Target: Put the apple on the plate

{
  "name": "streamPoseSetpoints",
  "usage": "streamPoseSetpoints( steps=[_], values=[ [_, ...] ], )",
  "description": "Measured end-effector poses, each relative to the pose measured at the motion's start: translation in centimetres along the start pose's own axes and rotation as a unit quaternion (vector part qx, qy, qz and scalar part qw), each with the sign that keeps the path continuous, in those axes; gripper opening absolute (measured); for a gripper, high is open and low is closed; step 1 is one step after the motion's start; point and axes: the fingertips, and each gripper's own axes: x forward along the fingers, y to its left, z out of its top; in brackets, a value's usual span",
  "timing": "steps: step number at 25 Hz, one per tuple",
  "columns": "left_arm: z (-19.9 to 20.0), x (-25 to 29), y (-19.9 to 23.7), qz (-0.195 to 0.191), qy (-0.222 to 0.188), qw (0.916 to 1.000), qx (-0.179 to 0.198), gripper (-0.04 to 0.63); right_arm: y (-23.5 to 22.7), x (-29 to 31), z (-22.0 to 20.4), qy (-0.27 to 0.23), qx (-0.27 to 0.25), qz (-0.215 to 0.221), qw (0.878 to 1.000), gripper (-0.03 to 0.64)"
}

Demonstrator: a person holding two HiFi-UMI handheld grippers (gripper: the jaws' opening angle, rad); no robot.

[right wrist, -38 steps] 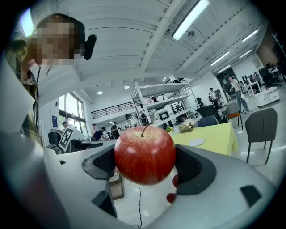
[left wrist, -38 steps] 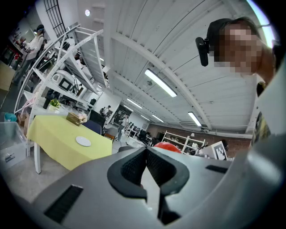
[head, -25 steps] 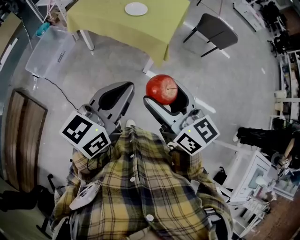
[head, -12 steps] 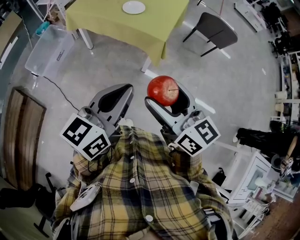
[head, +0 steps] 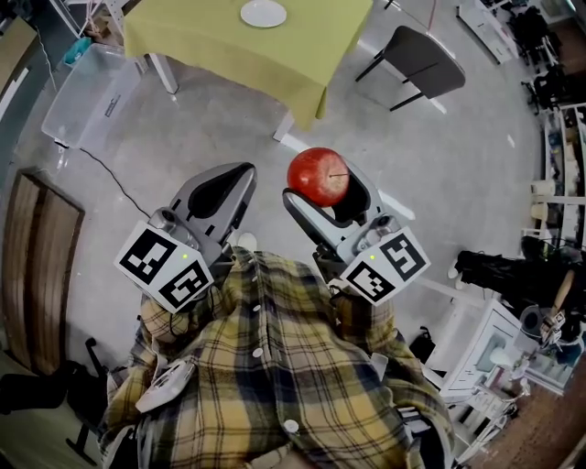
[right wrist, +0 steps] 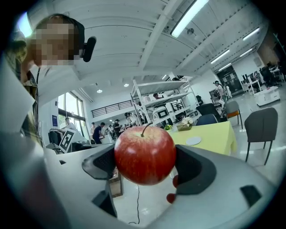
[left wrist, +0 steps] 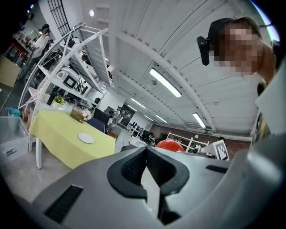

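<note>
Nearest the head camera, a yellow plaid shirt (head: 275, 376) was seen across the lower part of the head view. Just beyond it, the two grippers were held side by side in the air above the floor (head: 201, 137), each with its marker cube turned up toward the camera. The left gripper (head: 245, 174) was carried with its jaws pressed together and nothing caught between them. In the left gripper view its ribbed pads (left wrist: 132, 167) were seen meeting along a single line.

The right gripper (head: 322, 188) was clenched on the apple (head: 318, 174). The red fruit was gripped on its two sides by the dark pads (right wrist: 105, 163), and its stem was seen uppermost in the right gripper view. The apple was thus held off the floor, well apart from the plate.

Past the grippers, the grey floor was crossed on the left by a thin cable (head: 110, 169). Farther off, a surface covered with a yellow-green cloth (head: 293, 55) was seen at the top of the head view. The white plate (head: 264, 13) lay on that cloth, away from the near edge. A clear plastic bin (head: 92, 92) was set on the floor just beside the surface on the left. A dark chair (head: 423, 57) was placed near the surface on the right. Farthest of all, white shelving (right wrist: 161, 103) was made out behind the surface in the right gripper view.
</note>
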Motion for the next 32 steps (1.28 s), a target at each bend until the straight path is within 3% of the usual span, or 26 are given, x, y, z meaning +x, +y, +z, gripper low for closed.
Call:
streamPoseSetpoints(
  steps=[9, 16, 19, 24, 32],
  values=[
    [5.4, 1.4, 9.5, -0.001, 0.009, 1.0000, 0.001, 0.008, -1.4, 10.4, 2.0, 0.000, 0.001, -0.006, 1.000, 0.380],
    [8.1, 1.7, 10.9, -0.017, 0.010, 0.9997, 0.013, 0.008, -1.3, 12.6, 3.9, -0.013, -0.002, -0.017, 1.000, 0.380],
    [9.5, 1.7, 13.6, -0.022, 0.016, 0.9995, 0.013, 0.008, -1.5, 15.6, 4.2, -0.011, 0.002, -0.024, 1.000, 0.380],
    [11.6, 1.1, 19.2, -0.034, 0.033, 0.9989, 0.005, 0.008, -2.0, 21.4, 4.3, -0.005, 0.011, -0.047, 0.999, 0.380],
    [12.1, 0.5, 23.3, -0.026, 0.044, 0.9984, -0.022, 0.008, -2.9, 23.3, 4.3, 0.010, 0.016, -0.083, 0.996, 0.380]
  ],
)
